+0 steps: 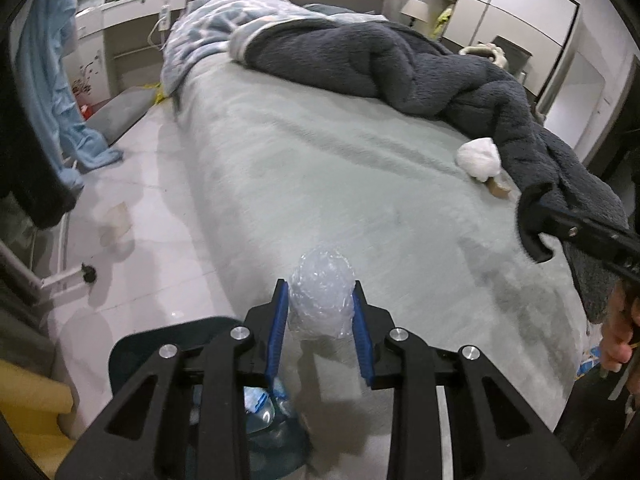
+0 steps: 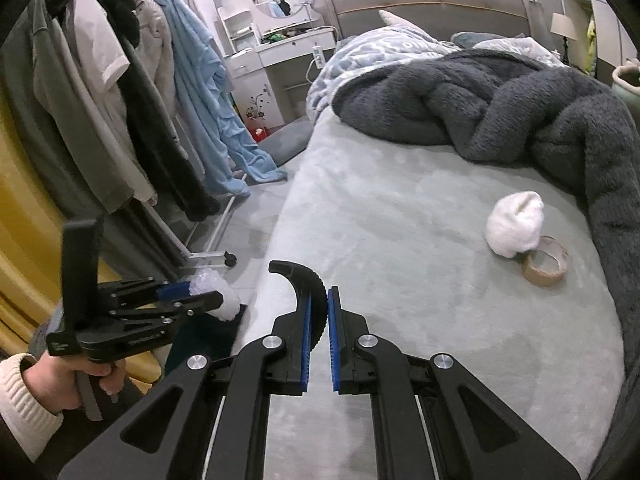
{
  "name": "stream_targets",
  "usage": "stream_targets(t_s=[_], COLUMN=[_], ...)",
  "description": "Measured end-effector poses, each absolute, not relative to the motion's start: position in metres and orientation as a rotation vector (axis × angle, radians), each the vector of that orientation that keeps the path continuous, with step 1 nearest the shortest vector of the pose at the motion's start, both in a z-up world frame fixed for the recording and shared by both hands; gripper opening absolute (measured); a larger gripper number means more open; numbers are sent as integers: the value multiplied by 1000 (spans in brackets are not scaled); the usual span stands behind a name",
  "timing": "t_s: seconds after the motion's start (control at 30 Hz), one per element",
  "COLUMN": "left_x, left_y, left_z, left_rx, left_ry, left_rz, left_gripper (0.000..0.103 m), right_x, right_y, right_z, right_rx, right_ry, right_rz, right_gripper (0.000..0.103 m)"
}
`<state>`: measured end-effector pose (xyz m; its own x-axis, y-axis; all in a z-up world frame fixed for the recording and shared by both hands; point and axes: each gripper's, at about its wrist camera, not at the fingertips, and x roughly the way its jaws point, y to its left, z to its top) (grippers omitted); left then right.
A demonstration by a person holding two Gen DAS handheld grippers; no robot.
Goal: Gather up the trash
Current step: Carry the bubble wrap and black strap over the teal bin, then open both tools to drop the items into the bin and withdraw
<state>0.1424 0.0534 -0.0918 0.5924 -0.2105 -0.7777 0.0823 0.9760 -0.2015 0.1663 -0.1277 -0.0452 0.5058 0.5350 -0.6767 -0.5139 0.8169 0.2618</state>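
Observation:
My left gripper (image 1: 320, 300) is shut on a crumpled clear plastic wrap (image 1: 322, 292), held over the near left edge of the bed, above a dark bin (image 1: 160, 344) with trash inside. The same gripper shows in the right wrist view (image 2: 192, 292) with the plastic wrap (image 2: 216, 294) in it. My right gripper (image 2: 320, 308) is shut and empty above the bed's near edge; it also shows in the left wrist view (image 1: 534, 220). A white crumpled tissue ball (image 2: 514, 224) and a brown tape roll (image 2: 546, 262) lie on the grey-green bedsheet (image 2: 400, 220).
A dark fluffy blanket (image 2: 500, 104) and a blue patterned quilt (image 2: 380, 48) are heaped at the bed's far side. A clothes rack (image 2: 120, 100) with hanging garments stands left of the bed. A white dresser (image 2: 288, 60) is at the back. The floor (image 1: 132, 200) is pale tile.

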Motion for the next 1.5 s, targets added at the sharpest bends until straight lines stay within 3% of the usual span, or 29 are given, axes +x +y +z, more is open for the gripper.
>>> stream_targets(t_s=[0.8, 1.33, 1.5], left_x=[127, 110, 108], left_y=[139, 191, 202], left_z=[-154, -194, -196], left_rx=[-249, -348, -363], left_ry=[1154, 1313, 1321], left_rz=[-20, 21, 28], left_gripper=[33, 34, 47], right_x=[159, 170, 169], right_y=[-13, 55, 77], right_z=[-44, -99, -115], right_rx=[-67, -164, -201], right_ry=[860, 986, 1025], right_rz=[808, 862, 878], right_gripper=[8, 8, 8])
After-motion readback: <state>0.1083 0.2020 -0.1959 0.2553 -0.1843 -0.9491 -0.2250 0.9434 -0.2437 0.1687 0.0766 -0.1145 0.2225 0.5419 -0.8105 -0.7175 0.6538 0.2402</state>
